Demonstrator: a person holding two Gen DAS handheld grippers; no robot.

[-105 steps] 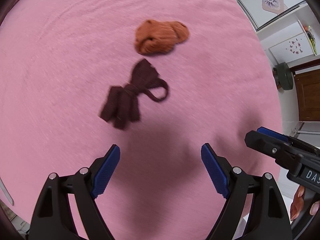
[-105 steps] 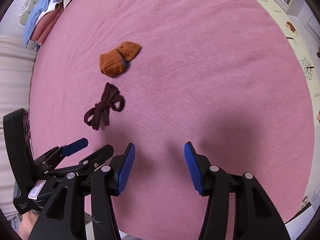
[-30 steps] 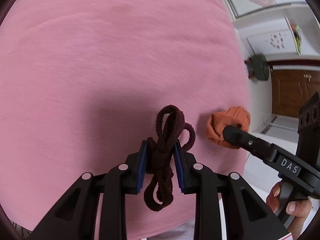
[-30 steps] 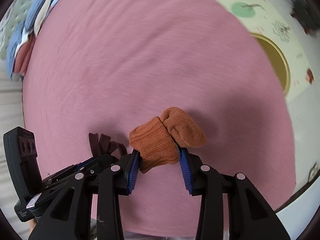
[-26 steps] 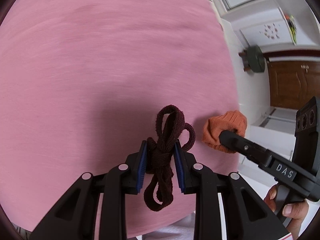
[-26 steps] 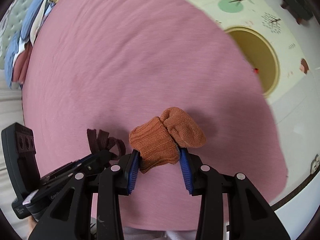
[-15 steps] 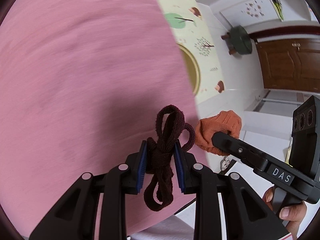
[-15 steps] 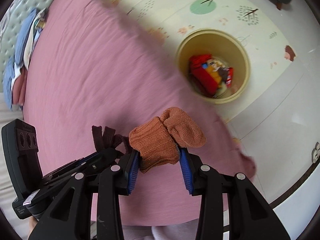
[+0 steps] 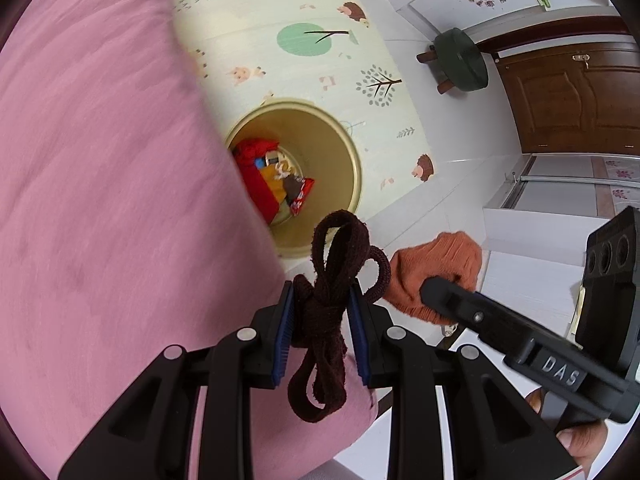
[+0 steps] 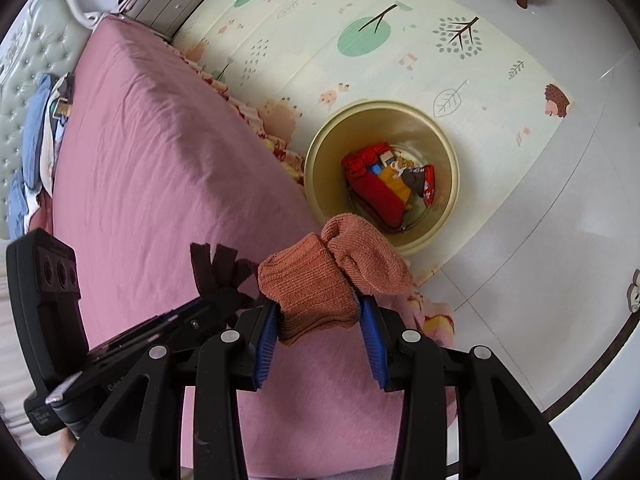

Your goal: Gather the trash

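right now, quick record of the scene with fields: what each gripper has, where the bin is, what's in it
left gripper: shut on dark brown knotted cloth strip
right gripper: shut on orange sock bundle
bin: round, cream, open top, on the patterned play mat beside the pink bed
bin contents: red item, yellow piece, wrappers
held items vs bin: both above the bed edge, not yet over the bin

Bed (image 10: 152, 184) covered by a plain pink sheet; folded blue and white clothes (image 10: 32, 148) lie at its headboard end. Floor beside it carries a patterned play mat (image 10: 360, 32), on which stands a yellow bin (image 10: 450, 168) holding trash.
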